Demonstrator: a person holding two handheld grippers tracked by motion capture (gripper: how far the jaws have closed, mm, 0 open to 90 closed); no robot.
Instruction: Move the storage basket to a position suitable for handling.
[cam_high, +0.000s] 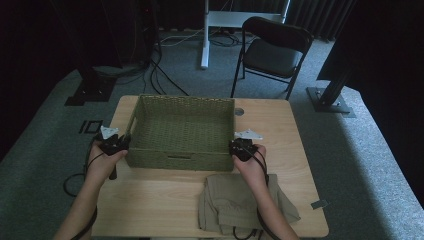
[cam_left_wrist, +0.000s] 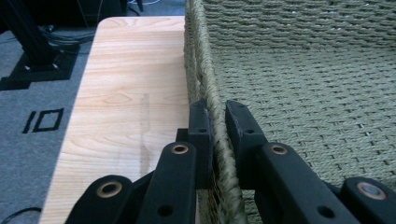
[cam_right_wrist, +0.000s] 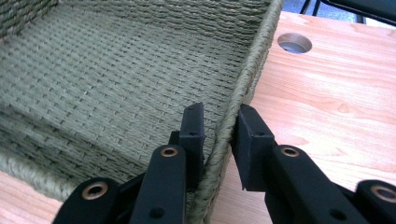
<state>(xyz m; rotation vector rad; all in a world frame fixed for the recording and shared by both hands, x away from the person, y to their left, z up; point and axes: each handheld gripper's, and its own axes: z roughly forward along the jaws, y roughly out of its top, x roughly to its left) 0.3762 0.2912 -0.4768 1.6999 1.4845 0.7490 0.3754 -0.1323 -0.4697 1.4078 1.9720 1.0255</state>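
Woven basket (cam_high: 180, 131) rims pinched by left gripper (cam_left_wrist: 218, 122) and right gripper (cam_right_wrist: 219, 128).

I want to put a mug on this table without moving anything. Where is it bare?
Bare wood lies right of the green woven basket, past the right gripper, and along the near-left edge of the wooden table. The folded khaki cloth crowds the near-right.

hand-held gripper (cam_left_wrist: 218, 126) | black jaws | brass-coloured rivets | grey top plates | black cables
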